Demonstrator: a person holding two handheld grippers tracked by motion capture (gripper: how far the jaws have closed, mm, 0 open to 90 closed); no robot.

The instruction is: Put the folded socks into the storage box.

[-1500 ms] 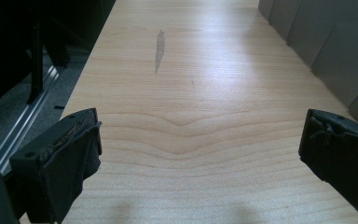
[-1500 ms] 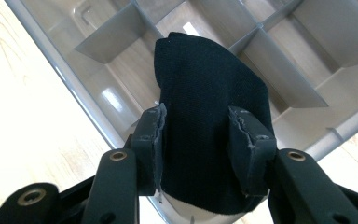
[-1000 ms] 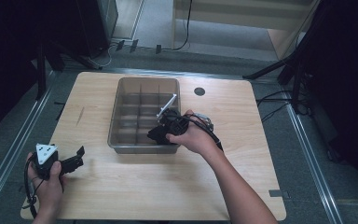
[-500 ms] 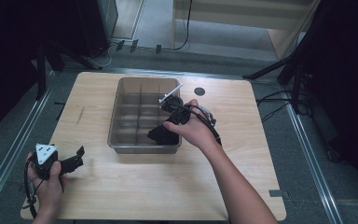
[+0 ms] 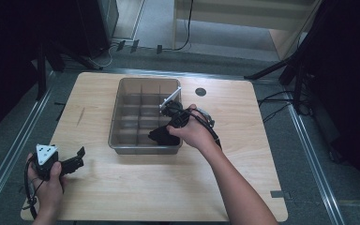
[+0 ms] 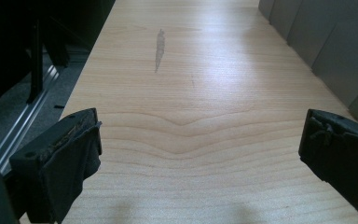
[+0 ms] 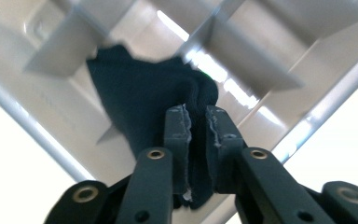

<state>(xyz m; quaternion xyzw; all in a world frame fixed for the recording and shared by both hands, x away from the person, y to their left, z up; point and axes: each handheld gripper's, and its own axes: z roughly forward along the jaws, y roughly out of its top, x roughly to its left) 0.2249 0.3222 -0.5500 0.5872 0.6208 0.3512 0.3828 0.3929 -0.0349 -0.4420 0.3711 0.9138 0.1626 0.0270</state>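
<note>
By the table's (image 5: 136,187) near left corner the left gripper (image 5: 77,158) rests with jaws wide apart. Farther in, the right gripper (image 7: 197,126) has just closed, pinching a dark cloth (image 7: 144,100) in the divided tray's (image 5: 117,110) near right compartment. It looks soft, light and limp; a bunched fold suits gripping. Crumpled, it has no clear long axis.

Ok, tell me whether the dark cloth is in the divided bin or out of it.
In. The dark cloth hangs inside the divided bin, bunched over a divider, pinched by the right hand-held gripper.
</note>
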